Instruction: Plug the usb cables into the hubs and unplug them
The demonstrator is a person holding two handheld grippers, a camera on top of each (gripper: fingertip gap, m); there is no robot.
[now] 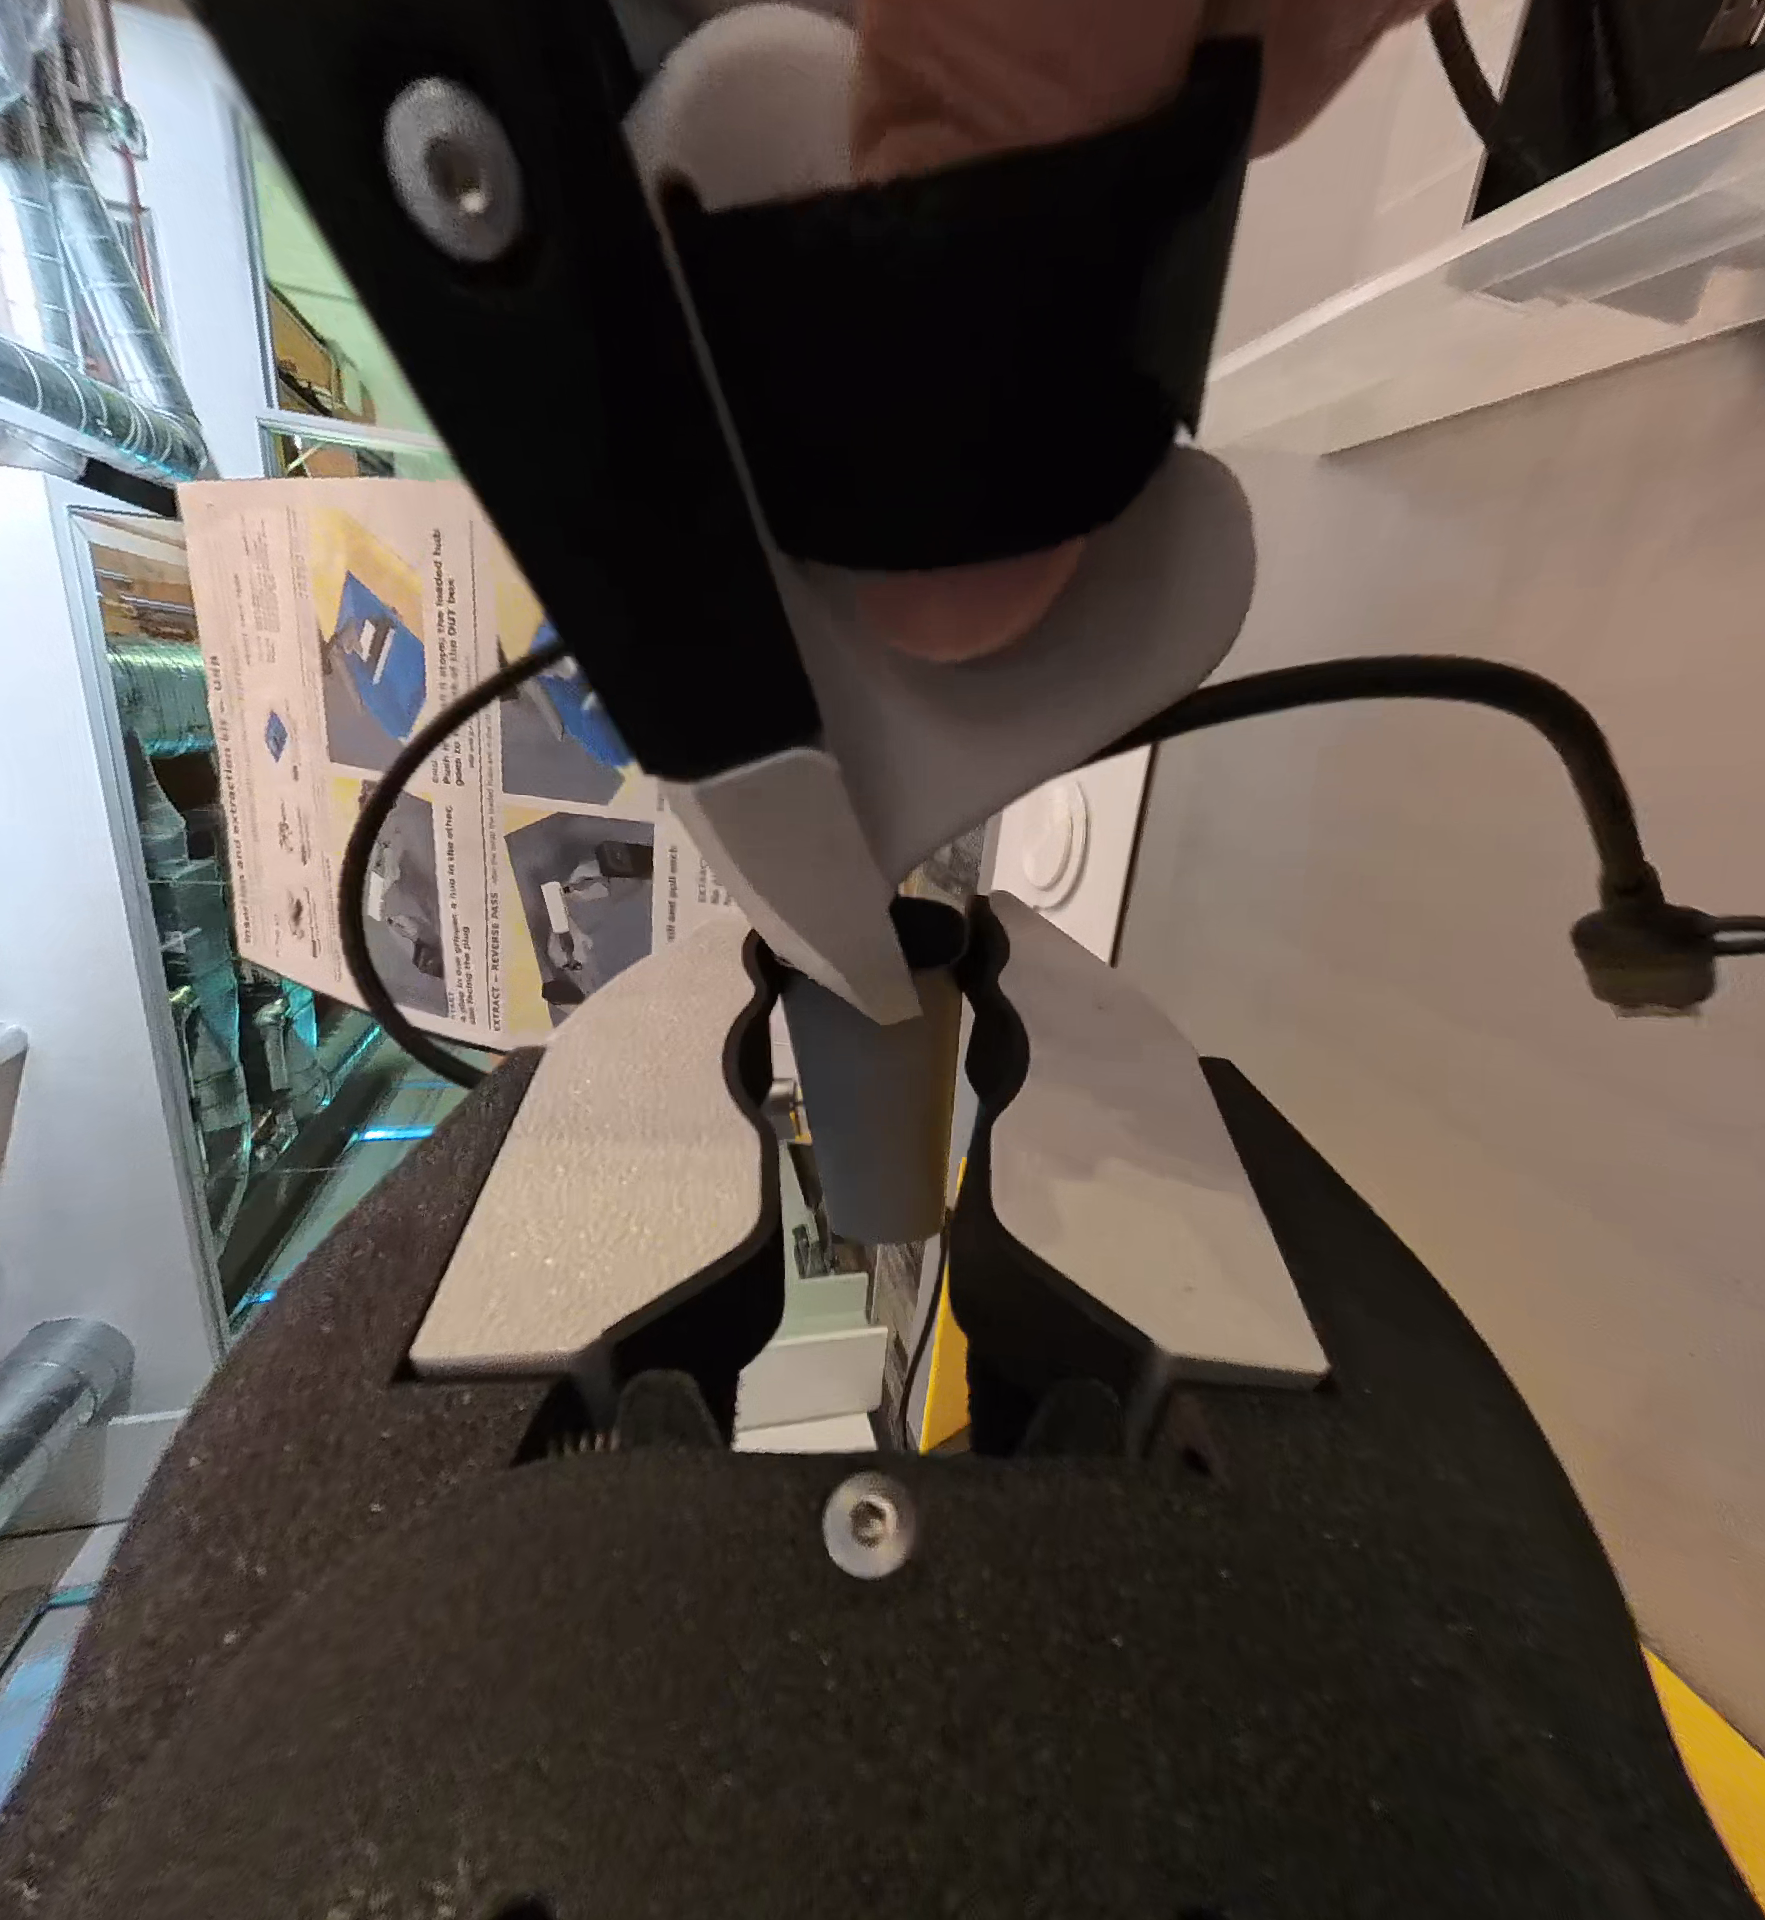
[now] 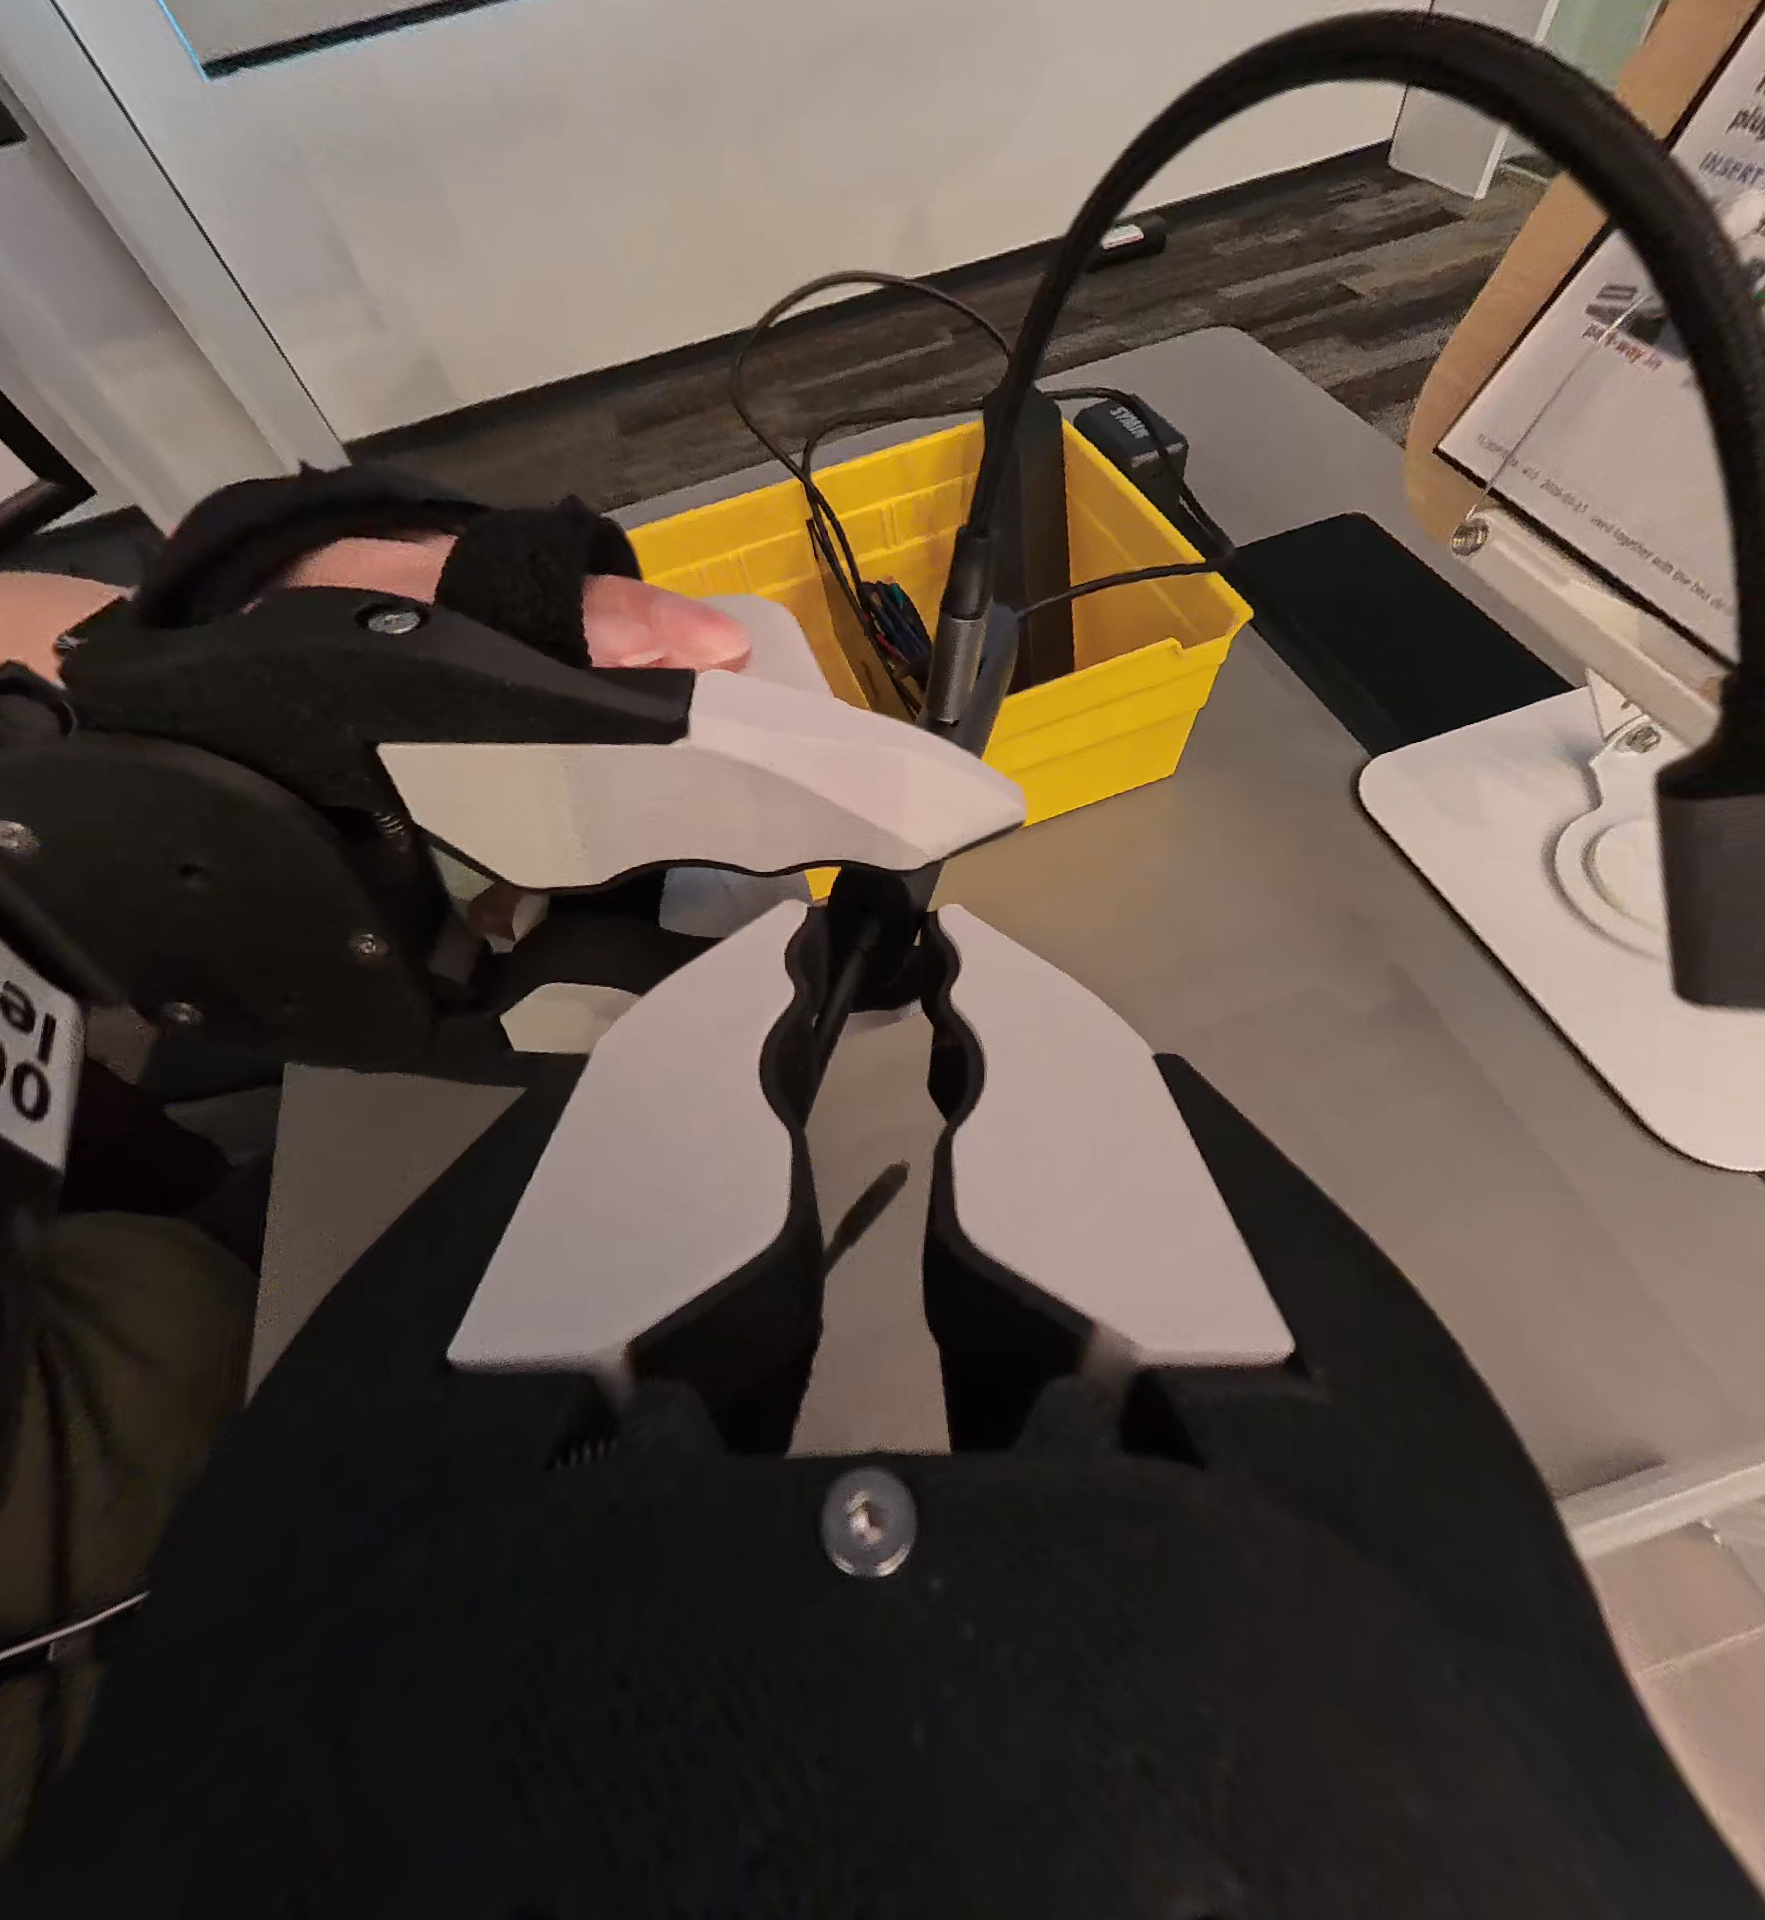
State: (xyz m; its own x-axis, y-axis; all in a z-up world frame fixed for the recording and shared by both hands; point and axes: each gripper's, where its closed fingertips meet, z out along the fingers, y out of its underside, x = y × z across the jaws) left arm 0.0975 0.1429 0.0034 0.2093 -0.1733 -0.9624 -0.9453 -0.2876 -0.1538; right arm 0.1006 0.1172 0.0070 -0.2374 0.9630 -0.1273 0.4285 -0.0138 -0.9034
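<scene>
Left wrist view shows us the left gripper (image 1: pixel 873 997), its scalloped jaws clamped on a smooth grey hub (image 1: pixel 873 1122), while the right gripper (image 1: pixel 899 935) meets its end. We see the right gripper's (image 2: pixel 873 935) jaws pinching a thin black usb cable (image 2: pixel 842 997) above the matte grey counter (image 2: pixel 1221 987), near a ribbed yellow bin (image 2: pixel 1117 665).

1. The right gripper (image 2: pixel 873 914) has a rough, grainy matt black plastic body, smooth matt pale grey fingers (image 2: pixel 670 1122) and a shiny metal screw (image 2: pixel 867 1524);
2. The thick cable (image 2: pixel 1688 281) wears matt black braided cloth; its plug (image 2: pixel 1756 894) looks like matt dark plastic;
3. The yellow bin (image 2: pixel 1117 665) is smooth, slightly glossy plastic;
4. The table (image 2: pixel 1221 1039) is smooth matt grey;
5. The hand strap (image 2: pixel 535 582) is fuzzy black cloth;
6. The instruction sheet (image 1: pixel 390 748) is printed paper.
</scene>
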